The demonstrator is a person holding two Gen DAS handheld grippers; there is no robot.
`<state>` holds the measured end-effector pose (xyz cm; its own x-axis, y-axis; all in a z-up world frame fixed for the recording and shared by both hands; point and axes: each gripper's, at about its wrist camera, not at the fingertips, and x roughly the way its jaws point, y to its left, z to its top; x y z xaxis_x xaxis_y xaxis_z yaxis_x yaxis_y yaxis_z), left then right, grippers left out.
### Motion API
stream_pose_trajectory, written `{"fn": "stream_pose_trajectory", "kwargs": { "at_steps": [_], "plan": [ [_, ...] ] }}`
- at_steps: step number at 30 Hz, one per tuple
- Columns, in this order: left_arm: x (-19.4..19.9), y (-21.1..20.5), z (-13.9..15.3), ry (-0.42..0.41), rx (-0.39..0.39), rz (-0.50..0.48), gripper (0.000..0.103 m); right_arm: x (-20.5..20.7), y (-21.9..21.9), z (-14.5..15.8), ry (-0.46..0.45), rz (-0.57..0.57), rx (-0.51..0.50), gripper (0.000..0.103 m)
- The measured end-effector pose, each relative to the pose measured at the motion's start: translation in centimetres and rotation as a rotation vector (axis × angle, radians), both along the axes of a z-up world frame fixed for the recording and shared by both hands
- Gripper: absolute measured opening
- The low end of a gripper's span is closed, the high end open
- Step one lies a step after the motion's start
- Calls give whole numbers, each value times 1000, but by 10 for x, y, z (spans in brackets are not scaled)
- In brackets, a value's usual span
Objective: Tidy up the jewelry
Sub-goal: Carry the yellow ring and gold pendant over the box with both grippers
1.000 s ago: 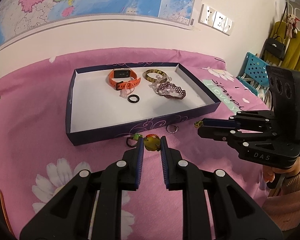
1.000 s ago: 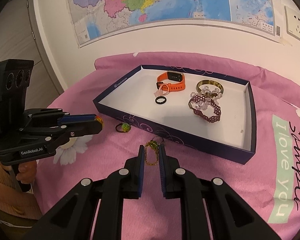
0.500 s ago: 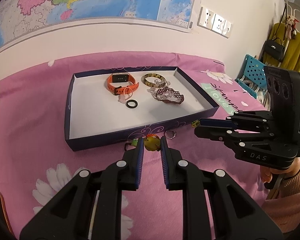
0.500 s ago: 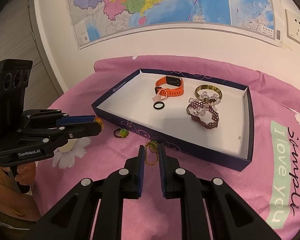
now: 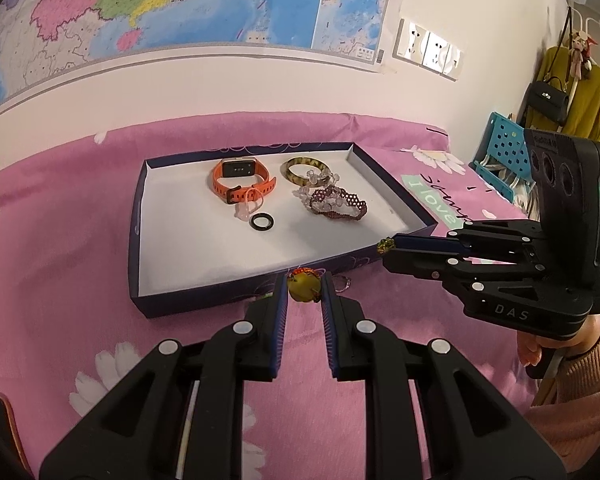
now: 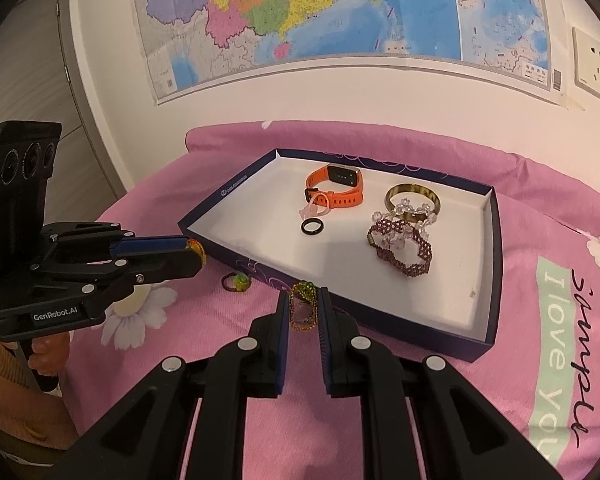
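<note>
Left gripper (image 5: 304, 294) is pinched on a yellow-green beaded ring (image 5: 303, 286), held just short of the near wall of the navy tray (image 5: 137, 240). Right gripper (image 6: 305, 308) is pinched on a green-and-gold beaded ring (image 6: 303, 306), also in the air just before the tray's near wall.

Risk, judged from this position: both pieces are small and held only at the tips, so a tilt or a brush against the tray wall on the way over could flick one loose onto the pink floral sheet (image 5: 60, 280). The two grippers converge on the same edge — carried in together, they could knock each other. A release too far back could drop a ring onto pieces already laid out.

Inside the white-lined tray: an orange watch (image 5: 242, 178) at the back, a clear pink ring (image 5: 249, 204) against its strap, a black ring (image 5: 262, 223) just in front, an amber bangle (image 5: 303, 170), a crystal bead bracelet (image 6: 414, 210) overlapping it, and a maroon beaded bracelet (image 5: 336, 204).

Outside, on the sheet by the near wall — a green beaded ring (image 6: 236, 281) and a thin silver ring (image 5: 342, 282).
</note>
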<state>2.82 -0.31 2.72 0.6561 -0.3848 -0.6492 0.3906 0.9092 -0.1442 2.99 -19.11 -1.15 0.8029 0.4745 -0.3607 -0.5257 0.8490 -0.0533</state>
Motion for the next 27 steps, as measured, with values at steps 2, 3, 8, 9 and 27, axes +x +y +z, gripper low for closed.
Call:
{"fn": "stream_pose_trajectory", "kwargs": {
  "at_steps": [2,3,8,9,27],
  "plan": [
    [2,0,1,-3,1,0,17,1,0,1,-2,0,-2,12],
    [2,-1,2,-4,1,-1,17,1,0,1,-3,0,-1,12],
    [4,-3,3,-7,2,-3,17,3,0,3,-6,0,1,12],
    [5,-3,3,-8,3,-3,17,4,-1,4,-7,-1,1,12],
    [10,-7,7,-14,11,-1,17,11,-3,12,-12,3,-1,12]
  ]
}}
